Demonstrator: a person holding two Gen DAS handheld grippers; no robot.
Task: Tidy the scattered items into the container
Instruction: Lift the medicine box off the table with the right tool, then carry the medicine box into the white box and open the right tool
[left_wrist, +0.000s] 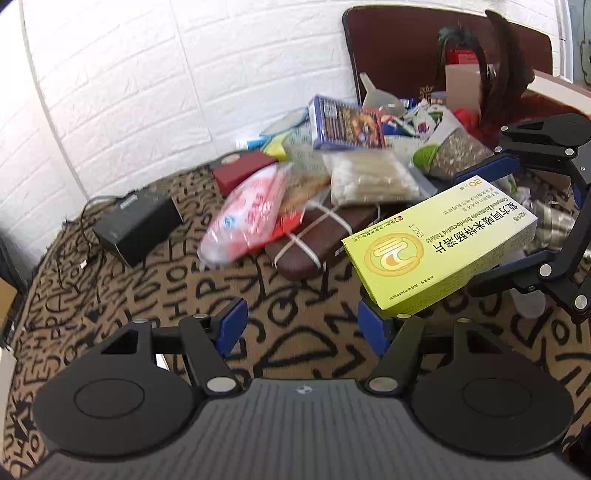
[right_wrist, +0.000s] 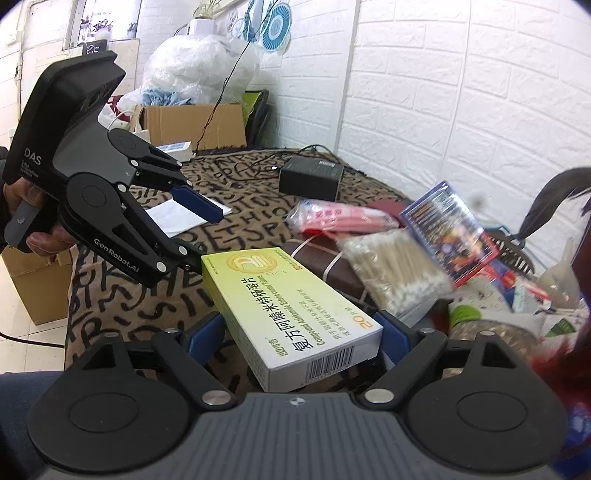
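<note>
On the table (left_wrist: 295, 332), spread with a tan cloth printed in black letters, a heap of loose things is lying against the white brick wall. The right gripper (right_wrist: 299, 332) is holding a yellow-green medicine box (right_wrist: 288, 306) by its long sides; its jaws are standing wide, one blue pad pressing on each side, and the box is hanging clear of the cloth in front of the heap. The left gripper (left_wrist: 303, 321) is facing the box's far end with its jaws apart and nothing clamped between them. From the right wrist view its lower finger is sitting right at the box's end edge, though whether it is touching cannot be told, while its upper finger is standing well above the box. A hand (right_wrist: 44, 236) is gripping the left gripper's handle.

Behind the box a flat brown case (left_wrist: 314, 236) tied with white bands is lying on the cloth. A bag of cotton swabs (left_wrist: 373, 177) and a pink packet (left_wrist: 251, 214) are resting partly on it. A blue game case (left_wrist: 347, 123) is leaning higher up on the heap. A black power adapter (left_wrist: 136, 221) is sitting apart to the left with its cable trailing. A dark brown panel (left_wrist: 388, 55) is standing upright behind the pile.
</note>
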